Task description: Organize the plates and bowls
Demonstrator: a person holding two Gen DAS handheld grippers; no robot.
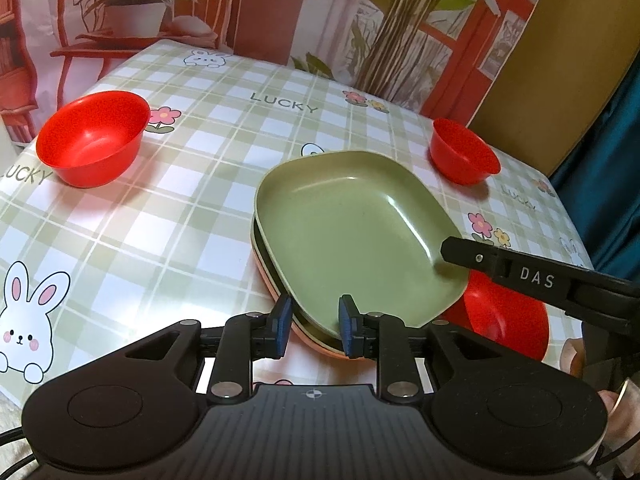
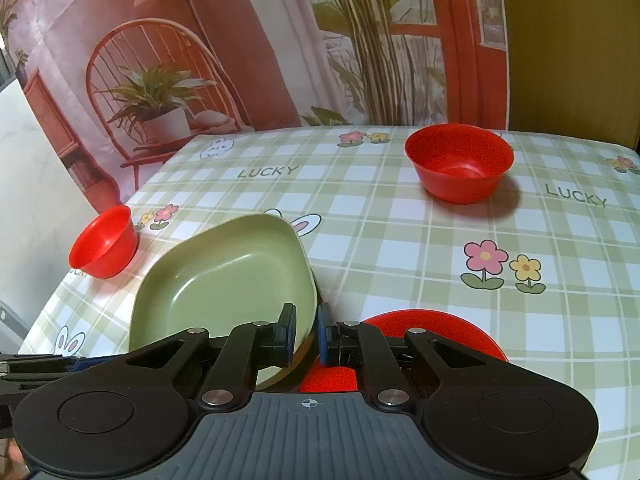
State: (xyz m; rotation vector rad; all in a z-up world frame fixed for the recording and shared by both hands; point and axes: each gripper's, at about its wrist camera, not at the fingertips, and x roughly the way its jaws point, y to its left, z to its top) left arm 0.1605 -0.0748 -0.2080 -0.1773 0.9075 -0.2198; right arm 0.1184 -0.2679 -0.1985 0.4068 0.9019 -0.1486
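Observation:
A green rectangular plate (image 1: 352, 224) lies on top of a stack with a pink plate (image 1: 320, 340) at the bottom, mid table. My left gripper (image 1: 316, 326) is part open, its fingers straddling the stack's near rim, one inside and one outside. My right gripper (image 2: 307, 334) is closed on the green plate's (image 2: 224, 280) right rim; it shows as a black arm in the left wrist view (image 1: 520, 276). Three red bowls show: far left (image 1: 94, 138), far right (image 1: 464, 152), and one by the stack's right edge (image 1: 508, 320), also under the right gripper (image 2: 436, 332).
The table wears a green checked cloth (image 1: 200, 208) with rabbits and flowers. A printed backdrop of chair and plants hangs behind. The table's left edge (image 2: 48, 300) runs beside a white panel. A teal curtain (image 1: 608, 168) hangs at the right.

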